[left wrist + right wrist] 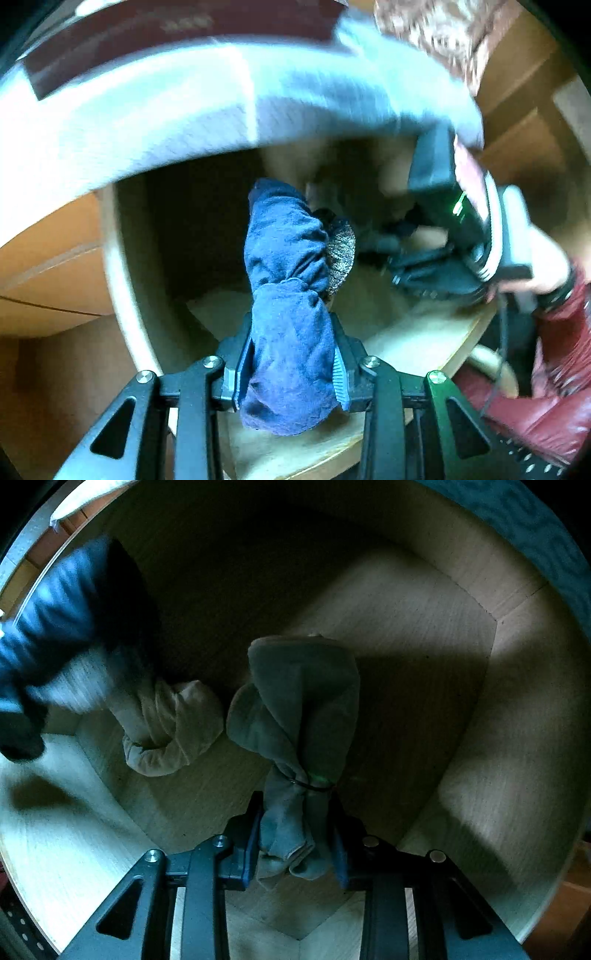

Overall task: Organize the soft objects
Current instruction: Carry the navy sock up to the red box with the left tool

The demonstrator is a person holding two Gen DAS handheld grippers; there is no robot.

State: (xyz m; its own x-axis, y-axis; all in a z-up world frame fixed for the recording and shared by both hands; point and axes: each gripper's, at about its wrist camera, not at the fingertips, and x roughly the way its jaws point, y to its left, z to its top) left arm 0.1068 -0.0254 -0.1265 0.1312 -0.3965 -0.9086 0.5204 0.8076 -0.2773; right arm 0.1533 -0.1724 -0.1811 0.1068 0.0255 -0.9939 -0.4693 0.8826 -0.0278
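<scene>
Blue sock bundle [291, 317] clamped in left tool [291, 373], grey-green bundle [299, 746] in right tool [295, 849] — both inside wooden drawer [424, 609].

Light wood drawer [424, 602], seen from inside in right wrist view: pale board bottom w/ upright board walls, far side in deep shadow, sunlit patches at right & lower left. Directly on the bottom: a beige rolled sock bundle [173, 727], near the left wall. Left wrist view shows same drawer's [122, 258] rim & wall, w/ orange-brown wood floor [48, 258] beside it
</scene>
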